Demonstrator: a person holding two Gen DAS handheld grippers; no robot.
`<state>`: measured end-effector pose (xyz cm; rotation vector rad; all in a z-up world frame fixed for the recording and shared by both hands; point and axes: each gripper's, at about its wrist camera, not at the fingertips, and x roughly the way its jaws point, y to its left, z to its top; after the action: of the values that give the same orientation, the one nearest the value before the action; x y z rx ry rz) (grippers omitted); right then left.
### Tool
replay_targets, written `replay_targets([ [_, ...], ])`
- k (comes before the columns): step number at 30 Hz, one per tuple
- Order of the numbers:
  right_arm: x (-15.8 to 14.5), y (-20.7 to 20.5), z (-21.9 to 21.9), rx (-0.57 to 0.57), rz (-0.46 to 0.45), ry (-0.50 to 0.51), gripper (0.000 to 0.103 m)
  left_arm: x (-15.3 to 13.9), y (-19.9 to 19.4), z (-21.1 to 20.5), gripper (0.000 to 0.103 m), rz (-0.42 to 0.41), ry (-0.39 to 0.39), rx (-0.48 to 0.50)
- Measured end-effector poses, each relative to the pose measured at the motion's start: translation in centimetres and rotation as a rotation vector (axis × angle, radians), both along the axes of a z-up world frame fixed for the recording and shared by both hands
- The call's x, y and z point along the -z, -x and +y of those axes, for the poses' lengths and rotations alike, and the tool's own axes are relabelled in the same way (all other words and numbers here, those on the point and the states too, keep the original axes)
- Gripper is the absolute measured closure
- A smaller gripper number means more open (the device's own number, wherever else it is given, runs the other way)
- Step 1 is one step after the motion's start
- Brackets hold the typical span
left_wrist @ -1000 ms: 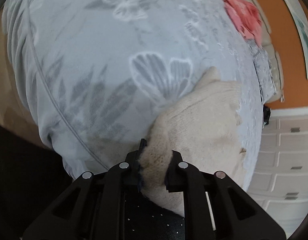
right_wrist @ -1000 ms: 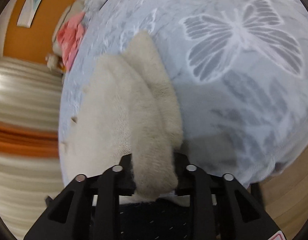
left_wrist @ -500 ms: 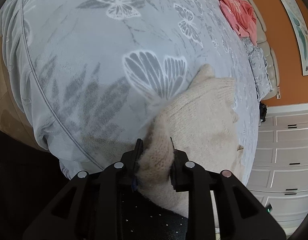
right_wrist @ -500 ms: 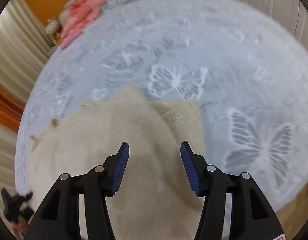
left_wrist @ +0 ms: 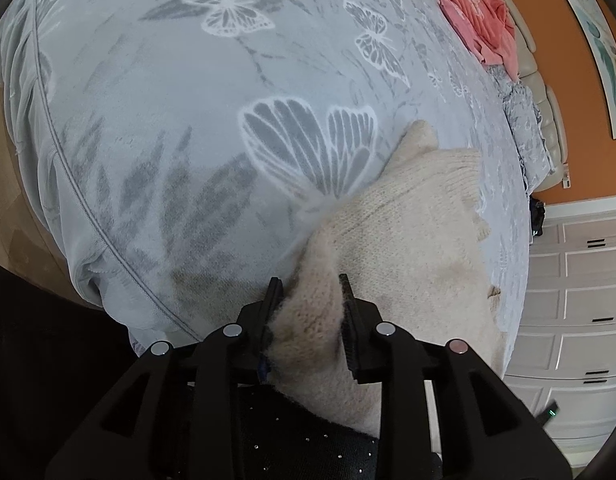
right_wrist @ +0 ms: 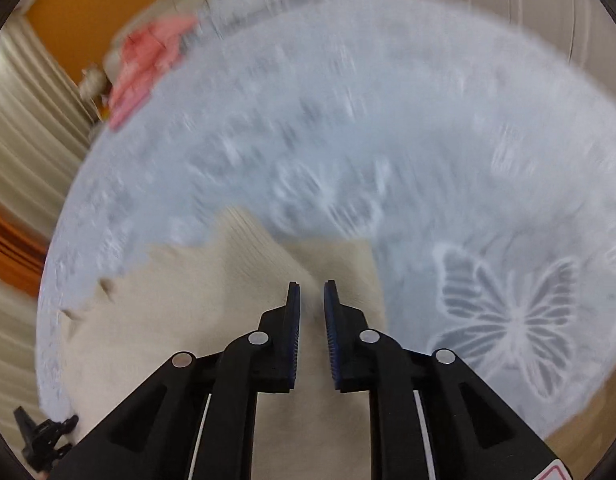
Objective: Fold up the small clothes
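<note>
A cream knit sweater (left_wrist: 411,240) lies on a grey butterfly-print bedspread (left_wrist: 180,120). My left gripper (left_wrist: 309,292) is shut on a bunched fold of the sweater at its near edge. In the right wrist view the sweater (right_wrist: 180,320) lies spread below my right gripper (right_wrist: 311,292). The right jaws stand close together with a narrow gap and nothing between them, above the sweater. The right view is blurred by motion.
A pink garment (left_wrist: 475,20) lies on a beige sofa (left_wrist: 547,92) at the far side of the bed; it also shows in the right wrist view (right_wrist: 148,64). White drawers (left_wrist: 579,300) stand at the right. Wooden floor (left_wrist: 12,200) shows beyond the bed's edge.
My right gripper let go of the sweater fold, rose and drew back, then narrowed its jaws while empty. My left gripper keeps its hold and has barely moved.
</note>
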<state>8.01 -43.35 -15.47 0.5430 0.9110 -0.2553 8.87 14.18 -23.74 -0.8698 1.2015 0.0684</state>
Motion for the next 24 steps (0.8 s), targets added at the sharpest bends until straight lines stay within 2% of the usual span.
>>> replay_targets([
  [1, -1.0, 0.1, 1.1, -0.030, -0.023, 0.000, 0.088, 0.1, 0.0, 0.0, 0.075, -0.001, 0.004, -0.003],
  [2, -2.0, -0.2, 3.8, -0.112, -0.036, -0.018, 0.088, 0.1, 0.0, 0.0, 0.075, -0.002, 0.006, -0.006],
  [4, -2.3, -1.0, 7.7, -0.236, -0.016, -0.046, 0.090, 0.1, 0.1, 0.0, 0.075, -0.003, 0.005, -0.007],
  [6, -1.4, -2.4, 12.7, -0.387, 0.018, -0.074, 0.095, 0.1, 0.2, 0.0, 0.075, -0.004, 0.007, -0.010],
  [9, 1.6, -5.2, 18.3, -0.521, 0.117, -0.062, 0.096, 0.1, 0.5, 0.2, 0.074, -0.007, 0.016, -0.014],
  [10, 2.7, -6.0, 19.2, -0.542, 0.157, -0.072, 0.096, 0.2, 0.6, 0.3, 0.074, -0.008, 0.023, -0.016],
  [11, 4.6, -7.3, 19.7, -0.540, 0.217, -0.060, 0.102, 0.2, 0.7, 0.4, 0.074, -0.009, 0.029, -0.019],
  [12, 5.2, -7.9, 19.7, -0.523, 0.223, -0.054, 0.103, 0.3, 0.7, 0.5, 0.074, -0.010, 0.034, -0.021],
  [15, 2.2, -8.1, 19.7, -0.439, 0.163, -0.097, 0.099, 0.3, 0.9, 0.5, 0.074, -0.011, 0.041, -0.020],
  [17, 0.6, -8.2, 21.3, -0.484, 0.128, -0.109, 0.099, 0.5, 0.9, 0.6, 0.072, -0.012, 0.056, -0.026],
  [19, 0.5, -8.6, 24.0, -0.556, 0.147, -0.076, 0.099, 0.6, 1.0, 0.8, 0.070, -0.013, 0.072, -0.033],
  [22, 4.7, -10.0, 27.7, -0.610, 0.268, 0.003, 0.101, 0.6, 1.1, 0.8, 0.070, -0.015, 0.077, -0.031],
  [24, 4.9, -10.1, 28.8, -0.594, 0.255, 0.045, 0.100, 0.6, 1.2, 0.8, 0.070, -0.016, 0.084, -0.034],
])
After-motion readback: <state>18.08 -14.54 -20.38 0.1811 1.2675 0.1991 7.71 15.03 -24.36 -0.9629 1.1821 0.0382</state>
